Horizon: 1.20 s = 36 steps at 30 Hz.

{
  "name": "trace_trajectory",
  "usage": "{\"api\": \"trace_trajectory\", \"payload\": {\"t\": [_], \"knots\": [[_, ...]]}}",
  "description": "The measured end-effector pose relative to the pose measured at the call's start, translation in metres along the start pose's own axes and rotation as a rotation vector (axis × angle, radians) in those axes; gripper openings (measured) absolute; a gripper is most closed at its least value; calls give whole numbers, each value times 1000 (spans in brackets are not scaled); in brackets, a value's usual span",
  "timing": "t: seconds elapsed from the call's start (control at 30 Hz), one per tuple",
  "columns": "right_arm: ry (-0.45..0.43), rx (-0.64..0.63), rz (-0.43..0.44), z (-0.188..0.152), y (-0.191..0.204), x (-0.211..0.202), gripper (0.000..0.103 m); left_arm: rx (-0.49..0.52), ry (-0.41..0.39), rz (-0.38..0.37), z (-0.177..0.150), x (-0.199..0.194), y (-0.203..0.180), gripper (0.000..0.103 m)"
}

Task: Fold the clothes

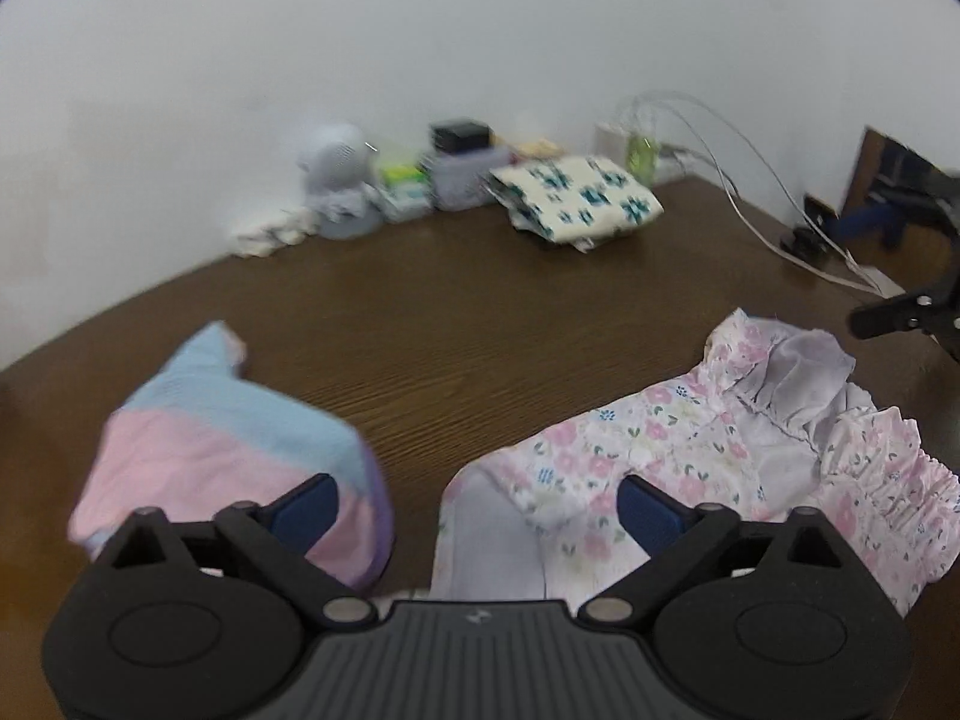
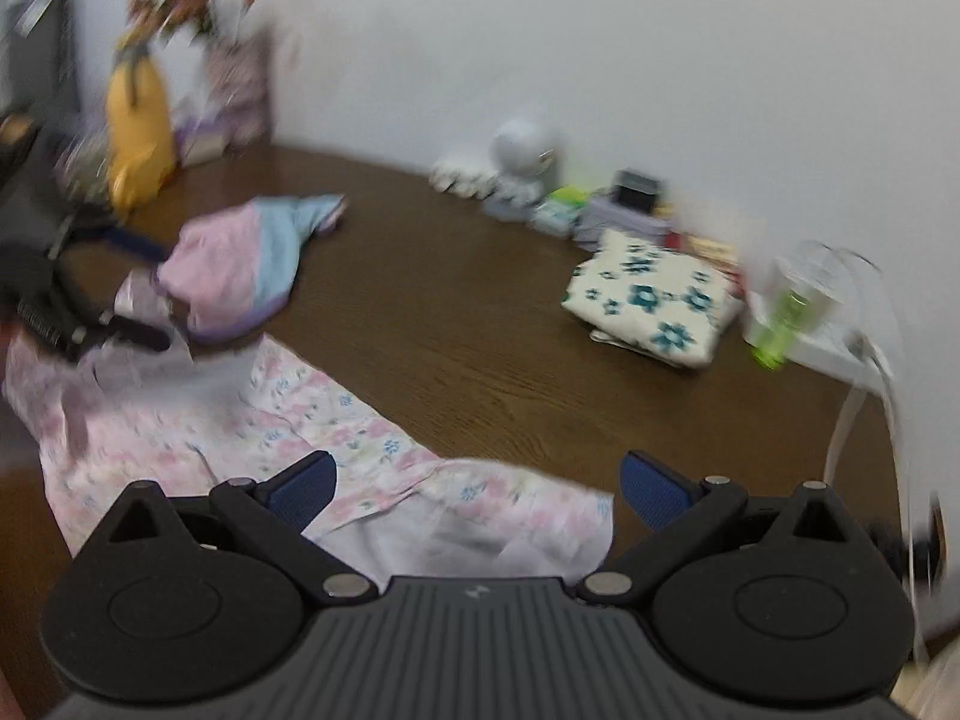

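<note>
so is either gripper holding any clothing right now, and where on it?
Nothing held. Left gripper and right gripper both have open jaws above the pink floral garment, not clamping it.

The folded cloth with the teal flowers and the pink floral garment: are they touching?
Apart. The left wrist view shows the teal-flowered folded cloth far back, bare brown table between it and the pink floral garment.

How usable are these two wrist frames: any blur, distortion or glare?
Left wrist view: mild motion blur, the pink-and-blue garment smeared, the floral garment fairly sharp. Right wrist view: heavier blur, worst at the upper left around the yellow object; the folded flower-print cloth stays readable. Both: fisheye bends the table edge, dark corners, flat light, no glare.
</note>
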State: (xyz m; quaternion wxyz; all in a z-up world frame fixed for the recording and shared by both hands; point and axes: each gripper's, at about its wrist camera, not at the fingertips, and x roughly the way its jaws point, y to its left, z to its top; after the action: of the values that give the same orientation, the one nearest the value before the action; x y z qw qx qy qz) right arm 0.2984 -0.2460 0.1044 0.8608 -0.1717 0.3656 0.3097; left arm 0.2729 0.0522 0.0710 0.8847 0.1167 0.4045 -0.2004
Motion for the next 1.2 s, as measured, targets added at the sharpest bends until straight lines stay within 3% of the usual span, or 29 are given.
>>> {"api": "trace_trajectory", "payload": {"t": [0.13, 0.23, 0.3, 0.4, 0.5, 0.57, 0.73, 0.77, 0.83, 0.9, 0.97, 1.0, 1.07, 1.2], "knots": [[159, -134, 142, 24, -19, 48, 80, 42, 82, -81, 14, 38, 12, 85], [239, -198, 172, 26, -30, 78, 68, 39, 101, -139, 16, 55, 24, 75], [265, -183, 216, 24, -42, 90, 53, 22, 103, -180, 19, 63, 34, 71], [274, -161, 287, 18, -60, 102, 52, 38, 126, -242, 22, 76, 42, 68], [299, -161, 334, 17, -68, 113, 51, 80, 168, -291, 23, 88, 41, 55], [316, -171, 357, 16, -71, 118, 45, 96, 179, -316, 23, 94, 41, 46], [323, -190, 399, 13, -74, 123, 42, 87, 175, -384, 24, 100, 52, 38], [323, -189, 406, 13, -75, 123, 41, 94, 176, -391, 24, 100, 53, 37], [331, -194, 411, 13, -76, 123, 36, 115, 187, -396, 25, 100, 53, 24], [344, -206, 412, 13, -75, 122, 23, 137, 196, -400, 25, 100, 52, 19], [358, -242, 396, 12, -69, 120, 18, 160, 200, -393, 24, 99, 49, 15], [362, -265, 385, 12, -65, 119, 14, 173, 202, -380, 24, 99, 47, 4], [366, -310, 357, 11, -57, 118, 3, 205, 205, -344, 24, 98, 40, 2], [332, -360, 297, 11, -45, 103, 1, 286, 174, -259, 21, 85, 21, 0]]}}
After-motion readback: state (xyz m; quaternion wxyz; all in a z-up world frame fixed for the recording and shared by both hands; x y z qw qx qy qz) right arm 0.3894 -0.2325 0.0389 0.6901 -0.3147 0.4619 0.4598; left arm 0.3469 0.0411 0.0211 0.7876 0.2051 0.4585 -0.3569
